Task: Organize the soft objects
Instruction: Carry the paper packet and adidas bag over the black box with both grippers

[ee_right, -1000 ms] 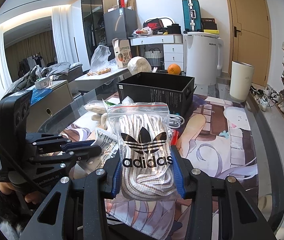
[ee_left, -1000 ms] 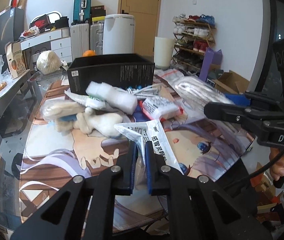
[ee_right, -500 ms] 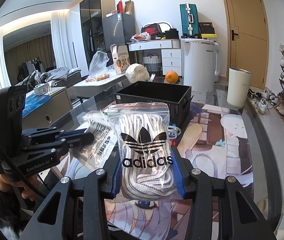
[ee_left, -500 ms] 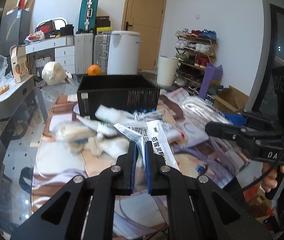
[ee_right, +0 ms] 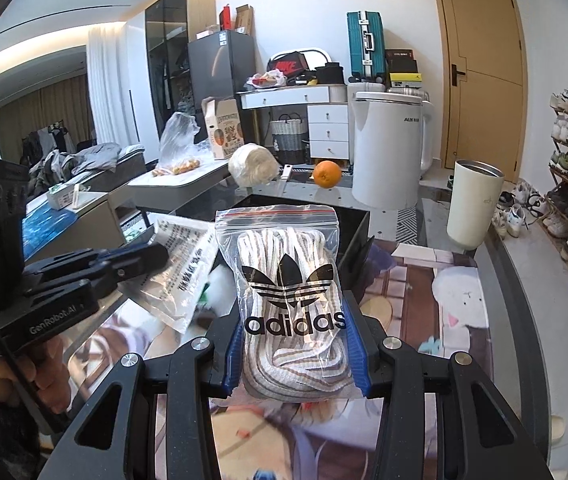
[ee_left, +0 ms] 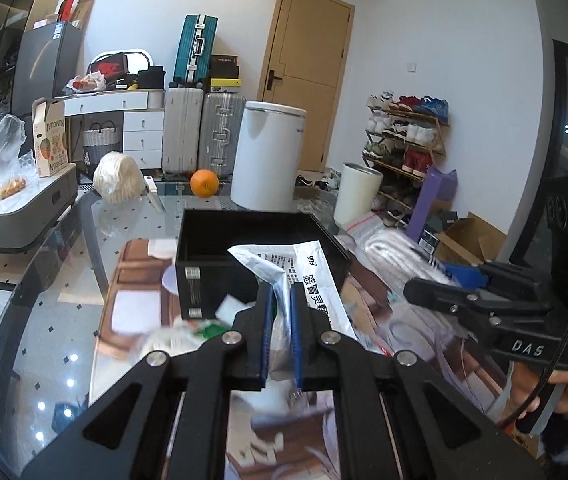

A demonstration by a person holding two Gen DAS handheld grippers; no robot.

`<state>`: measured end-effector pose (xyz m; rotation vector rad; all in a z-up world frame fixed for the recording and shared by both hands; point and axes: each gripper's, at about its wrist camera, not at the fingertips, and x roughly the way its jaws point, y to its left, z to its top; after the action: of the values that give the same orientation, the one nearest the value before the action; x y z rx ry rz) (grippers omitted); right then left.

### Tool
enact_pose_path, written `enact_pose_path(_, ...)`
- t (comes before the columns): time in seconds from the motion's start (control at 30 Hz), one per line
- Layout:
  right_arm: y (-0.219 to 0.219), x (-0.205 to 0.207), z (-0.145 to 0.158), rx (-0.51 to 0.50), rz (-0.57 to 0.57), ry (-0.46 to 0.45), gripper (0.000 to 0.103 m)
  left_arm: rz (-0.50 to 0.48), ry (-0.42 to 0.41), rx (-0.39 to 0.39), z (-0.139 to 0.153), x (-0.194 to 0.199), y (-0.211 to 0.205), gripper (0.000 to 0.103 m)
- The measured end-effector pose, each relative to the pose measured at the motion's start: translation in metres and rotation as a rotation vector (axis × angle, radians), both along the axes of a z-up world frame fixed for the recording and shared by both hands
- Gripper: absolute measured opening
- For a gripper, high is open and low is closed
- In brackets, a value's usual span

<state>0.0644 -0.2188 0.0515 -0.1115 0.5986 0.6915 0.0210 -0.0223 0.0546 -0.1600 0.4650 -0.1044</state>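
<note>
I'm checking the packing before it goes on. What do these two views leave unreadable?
- Black open-top box interior: left wrist view, hidden by its front wall and the silver foil sachet.
- Items before the box: both views, motion-blurred.
- Clear Adidas zip bag underside: right wrist view, behind the right gripper.

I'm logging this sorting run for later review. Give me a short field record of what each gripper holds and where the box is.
left gripper: shut on white medicine sachet
right gripper: shut on zip bag of laces, upright between the jaws
black box: open-topped, on the glass table, just beyond both held items
orange: beyond the box
</note>
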Motion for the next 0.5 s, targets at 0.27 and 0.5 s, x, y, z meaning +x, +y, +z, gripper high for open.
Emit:
enact_pose_path(0.27, 0.017, 0.042, 0.005, 0.000, -0.031, 0.015, 0.043, 0.034, -0.026, 0.009, 0.011, 0.028, 0.014, 0.006)
enact_pose_path(0.5, 0.046, 0.075, 0.008, -0.045, -0.024, 0.019, 0.043, 0.049, -0.039, 0.032, 0.016, 0.054, 0.025, 0.006)
